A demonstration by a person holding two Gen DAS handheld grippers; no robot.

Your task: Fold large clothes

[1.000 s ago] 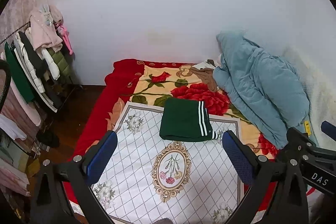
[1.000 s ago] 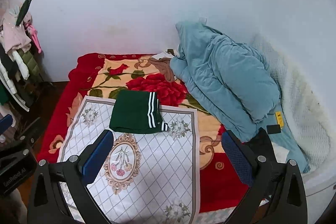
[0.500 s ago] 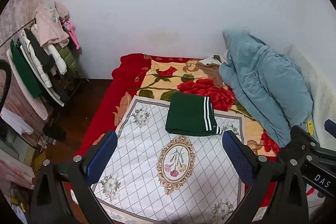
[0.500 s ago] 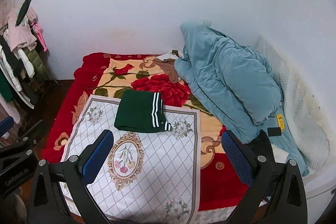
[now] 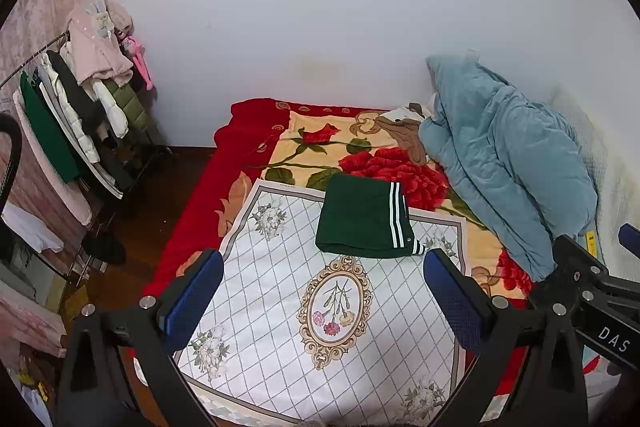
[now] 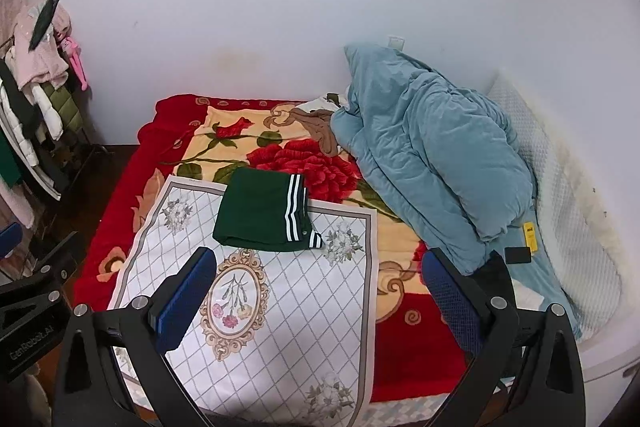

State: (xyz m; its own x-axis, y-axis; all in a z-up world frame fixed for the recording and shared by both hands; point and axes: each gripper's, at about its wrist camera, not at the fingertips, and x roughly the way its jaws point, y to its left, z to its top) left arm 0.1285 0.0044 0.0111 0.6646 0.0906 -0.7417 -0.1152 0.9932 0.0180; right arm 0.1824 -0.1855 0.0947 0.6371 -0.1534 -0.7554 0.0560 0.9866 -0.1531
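Dark green garment with white stripes lies folded into a neat rectangle on the white floral-print cloth on the bed. Folding looks done, I judge. My left gripper and right gripper both gape wide, empty, well back.

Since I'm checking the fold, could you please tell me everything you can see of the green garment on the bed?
The green garment is dark green cloth, folded into a flat, neat rectangle. Three white stripes run along its right side, ending in a striped cuff at the near right corner, beside a small pale dot, perhaps a snap. It lies on the far end of the white mat, its far edge overlapping the rose blanket. Neither claw touches it.
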